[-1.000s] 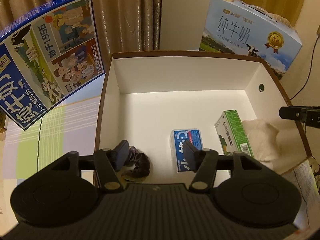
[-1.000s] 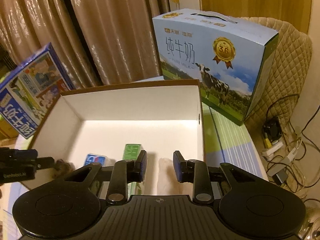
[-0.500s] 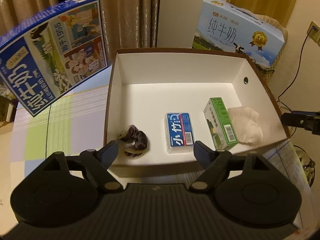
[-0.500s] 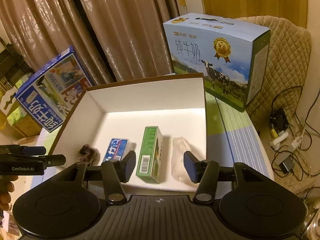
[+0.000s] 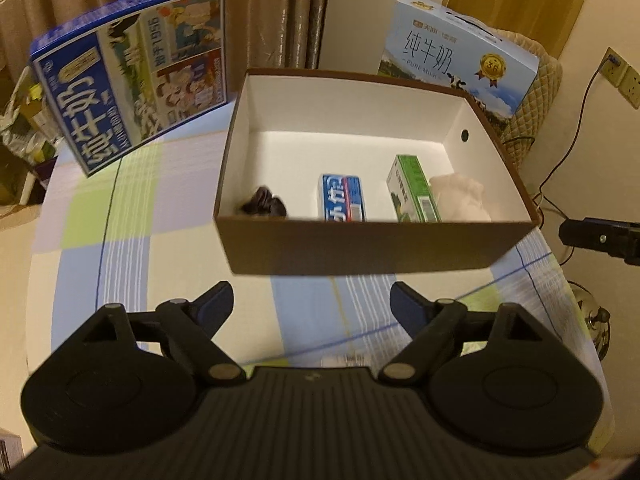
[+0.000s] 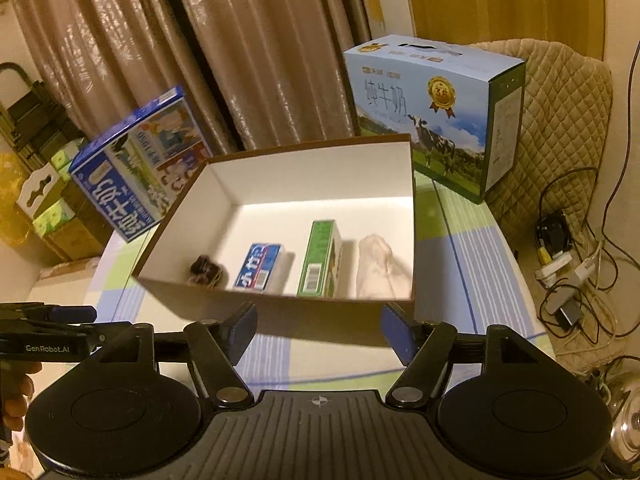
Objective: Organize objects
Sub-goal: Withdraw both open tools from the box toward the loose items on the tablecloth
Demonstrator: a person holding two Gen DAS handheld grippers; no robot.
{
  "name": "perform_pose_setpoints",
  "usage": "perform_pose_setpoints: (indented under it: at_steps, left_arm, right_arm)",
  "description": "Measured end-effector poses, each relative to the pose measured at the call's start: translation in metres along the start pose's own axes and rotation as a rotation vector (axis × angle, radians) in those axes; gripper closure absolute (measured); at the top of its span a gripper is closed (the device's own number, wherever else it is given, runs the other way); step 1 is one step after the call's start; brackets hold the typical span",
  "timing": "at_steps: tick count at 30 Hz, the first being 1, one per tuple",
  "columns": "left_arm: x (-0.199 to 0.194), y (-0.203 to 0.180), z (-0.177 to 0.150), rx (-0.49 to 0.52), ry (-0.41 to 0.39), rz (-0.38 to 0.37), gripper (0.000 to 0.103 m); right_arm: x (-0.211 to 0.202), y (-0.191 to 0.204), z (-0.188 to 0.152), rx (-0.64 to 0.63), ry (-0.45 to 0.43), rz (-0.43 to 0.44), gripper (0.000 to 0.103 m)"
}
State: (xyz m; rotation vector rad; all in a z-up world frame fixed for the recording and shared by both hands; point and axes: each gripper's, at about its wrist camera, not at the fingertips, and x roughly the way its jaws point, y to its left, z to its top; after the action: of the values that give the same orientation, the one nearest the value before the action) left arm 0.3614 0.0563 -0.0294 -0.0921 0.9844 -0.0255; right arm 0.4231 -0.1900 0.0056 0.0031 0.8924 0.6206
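A brown box with white inside (image 5: 360, 248) (image 6: 280, 316) stands on the checked tablecloth. In it lie, left to right, a dark hair tie (image 5: 264, 205) (image 6: 205, 269), a blue toothpaste box (image 5: 342, 198) (image 6: 258, 266), a green carton (image 5: 414, 188) (image 6: 320, 258) and a white crumpled cloth (image 5: 460, 196) (image 6: 376, 266). My left gripper (image 5: 312, 306) is open and empty, in front of the box's near wall. My right gripper (image 6: 318, 330) is open and empty, also just in front of the near wall.
A dark blue milk carton case (image 5: 132, 68) (image 6: 140, 168) leans at the back left. A light blue milk case (image 5: 460, 56) (image 6: 436, 108) stands at the back right. Cables and plugs (image 6: 568, 264) lie right of the table. The other gripper (image 5: 600, 236) shows at the right edge.
Both grippers have pulled back out of the box toward me and their jaws have opened wider. The four items stay in the box.
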Motion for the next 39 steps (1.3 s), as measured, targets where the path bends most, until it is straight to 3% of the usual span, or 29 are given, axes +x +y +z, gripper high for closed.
perform_pose_setpoints:
  at_steps: [11, 28, 39]
  left_arm:
    - [-0.038, -0.003, -0.05, -0.058, 0.001, 0.023, 0.02]
    - [-0.061, -0.028, -0.107, -0.04, 0.033, 0.022, 0.02]
    - [-0.062, -0.033, -0.137, -0.049, 0.069, 0.031, 0.02]
  right_arm:
    - [-0.026, 0.011, -0.044, -0.022, 0.035, 0.017, 0.037]
    - [-0.056, 0.017, -0.092, 0.029, 0.064, 0.066, 0.037]
    - [-0.049, 0.017, -0.125, -0.029, 0.148, 0.028, 0.037]
